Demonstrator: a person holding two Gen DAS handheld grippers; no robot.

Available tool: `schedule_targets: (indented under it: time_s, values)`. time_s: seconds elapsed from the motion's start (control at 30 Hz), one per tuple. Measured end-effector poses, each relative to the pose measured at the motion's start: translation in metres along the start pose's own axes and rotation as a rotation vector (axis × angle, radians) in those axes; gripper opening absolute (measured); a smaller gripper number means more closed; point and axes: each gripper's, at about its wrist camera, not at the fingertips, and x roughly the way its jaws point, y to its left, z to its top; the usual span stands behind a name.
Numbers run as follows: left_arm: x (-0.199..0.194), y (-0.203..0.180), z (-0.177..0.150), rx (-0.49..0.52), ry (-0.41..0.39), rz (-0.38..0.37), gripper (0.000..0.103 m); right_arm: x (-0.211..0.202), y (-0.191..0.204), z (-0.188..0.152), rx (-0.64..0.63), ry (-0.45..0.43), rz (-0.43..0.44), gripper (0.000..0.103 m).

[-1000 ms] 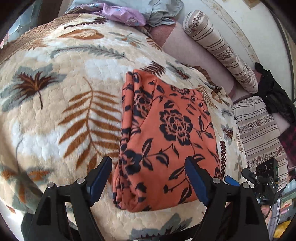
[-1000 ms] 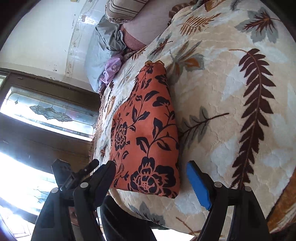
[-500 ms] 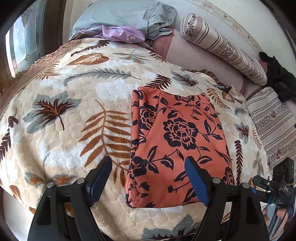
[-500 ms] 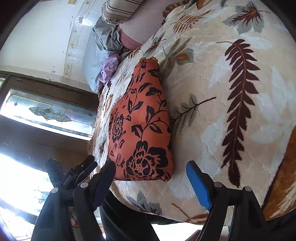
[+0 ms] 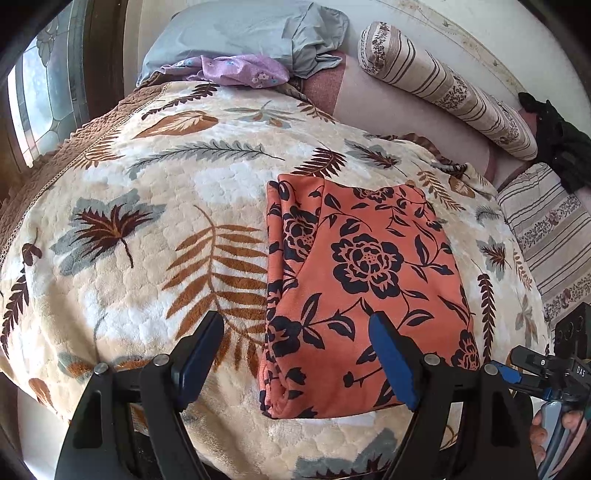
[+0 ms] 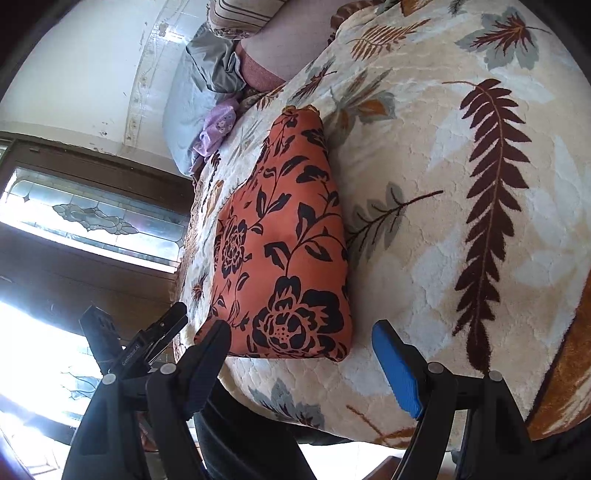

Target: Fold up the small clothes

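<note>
Left wrist view: left gripper (image 5: 295,354) spread wide, nothing between the pads, held above the near edge of the leaf-print blanket (image 5: 155,236). Folded orange floral garment (image 5: 362,280) flat on the blanket, just ahead of the gripper and toward its right finger (image 5: 391,365), which overlaps the garment's near edge in this view; contact cannot be determined. Stacked fold layers visible along the garment's left edge. Far ahead: grey pillow (image 5: 255,33) with a purple cloth (image 5: 240,70) against it; striped bolster (image 5: 443,85) ahead and to the right. Right gripper (image 5: 532,365) at the far right edge.

Right wrist view: right gripper (image 6: 299,365) likewise wide open and empty. Same garment (image 6: 288,251) directly ahead, nearer the left finger (image 6: 207,365), clear of both pads. Blanket (image 6: 461,184) extending ahead and to the right. Left gripper (image 6: 147,347) just left of the fingers. No containers in either view.
</note>
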Motion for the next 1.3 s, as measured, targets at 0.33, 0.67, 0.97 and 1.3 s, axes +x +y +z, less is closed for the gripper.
schedule_targets:
  time_s: [0.33,0.67,0.97,1.3]
  values:
    - [0.006,0.008,0.015,-0.034,0.006,-0.093,0.081,0.008,0.005,0.026,-0.031,-0.005,-0.018,0.081]
    - [0.061,0.025,0.047,-0.189,0.093,-0.282,0.081,0.069,-0.008,0.099,0.007,0.049,-0.050,0.081]
    - [0.105,0.013,0.032,-0.123,0.207,-0.231,0.068,0.115,0.007,0.103,-0.077,0.159,-0.097,0.054]
    - [0.083,-0.016,0.050,-0.063,0.143,-0.270,0.029,0.078,0.059,0.111,-0.303,0.096,-0.132,0.033]
